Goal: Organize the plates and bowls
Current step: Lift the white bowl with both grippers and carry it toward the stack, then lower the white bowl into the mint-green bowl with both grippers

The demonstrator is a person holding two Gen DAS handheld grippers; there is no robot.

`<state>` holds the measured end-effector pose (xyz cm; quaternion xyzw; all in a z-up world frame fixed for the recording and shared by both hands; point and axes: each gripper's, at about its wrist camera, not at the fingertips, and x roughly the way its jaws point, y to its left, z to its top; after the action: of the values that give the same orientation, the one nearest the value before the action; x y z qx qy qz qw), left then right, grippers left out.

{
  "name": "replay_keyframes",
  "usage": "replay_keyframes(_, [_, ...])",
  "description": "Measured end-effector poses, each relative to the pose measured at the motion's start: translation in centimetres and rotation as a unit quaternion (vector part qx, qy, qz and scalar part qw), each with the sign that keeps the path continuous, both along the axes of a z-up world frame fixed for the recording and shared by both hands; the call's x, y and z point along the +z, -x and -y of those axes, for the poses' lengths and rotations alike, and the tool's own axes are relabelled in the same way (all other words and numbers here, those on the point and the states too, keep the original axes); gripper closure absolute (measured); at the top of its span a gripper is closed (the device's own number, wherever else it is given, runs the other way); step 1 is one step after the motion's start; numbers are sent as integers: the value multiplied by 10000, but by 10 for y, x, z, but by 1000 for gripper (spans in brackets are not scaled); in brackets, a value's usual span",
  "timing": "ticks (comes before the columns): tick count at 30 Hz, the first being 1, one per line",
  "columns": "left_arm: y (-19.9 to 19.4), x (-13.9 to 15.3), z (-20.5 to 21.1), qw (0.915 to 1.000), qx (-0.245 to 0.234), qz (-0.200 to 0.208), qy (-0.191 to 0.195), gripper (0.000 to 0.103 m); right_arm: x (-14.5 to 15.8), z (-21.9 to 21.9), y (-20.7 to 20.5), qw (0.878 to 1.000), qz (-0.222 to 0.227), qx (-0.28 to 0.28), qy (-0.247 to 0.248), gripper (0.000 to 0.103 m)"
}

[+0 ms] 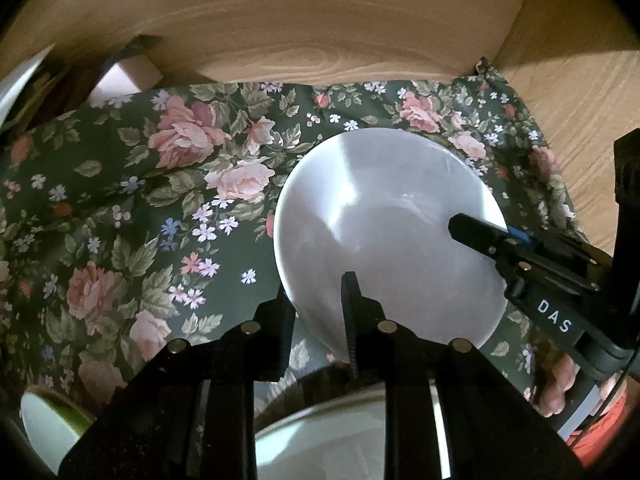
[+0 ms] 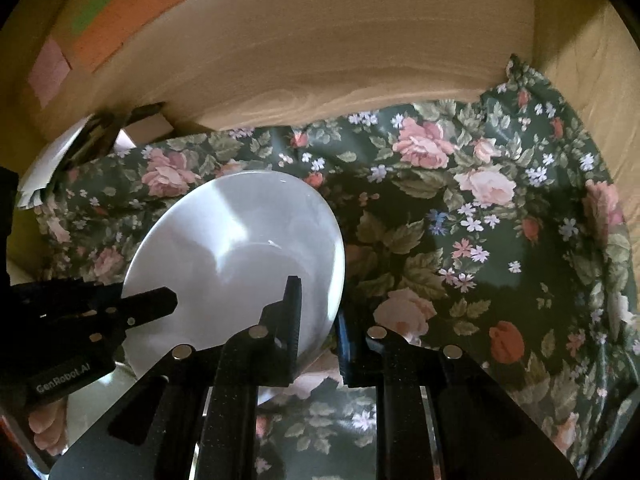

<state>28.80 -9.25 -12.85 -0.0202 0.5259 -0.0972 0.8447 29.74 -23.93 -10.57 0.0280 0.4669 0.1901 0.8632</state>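
Left wrist view: the white bowl [image 1: 384,236] sits on the floral cloth [image 1: 132,200] that covers the table, below a wooden panel [image 1: 320,20]. The left tool [image 1: 316,312] is clamped on the bowl's near rim, one finger inside, one outside. The right tool [image 1: 480,236] enters from the right and grips the opposite rim. A pale green dish [image 1: 320,440] lies below the fingers.

Right wrist view: the bowl [image 2: 236,256] lies left of centre on the cloth [image 2: 480,240]. The right tool [image 2: 318,316] is closed on its rim. The left tool [image 2: 160,300] holds the left rim.
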Motion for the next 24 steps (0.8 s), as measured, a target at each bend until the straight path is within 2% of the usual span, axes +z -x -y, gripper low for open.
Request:
replay_keyframes(7, [31,31,-13,9984,90,541,112,81,27,-10,25,9993,377,8,-83,89])
replay_keyframes(13, [57,47,-29,9965,241,772,226,81,44,-26,48,9980,602,87,-151,89])
replay_keyframes(24, [106,59,-66,9929,562,1012,279,81,53,-60,87,9960,781,393,-207,89])
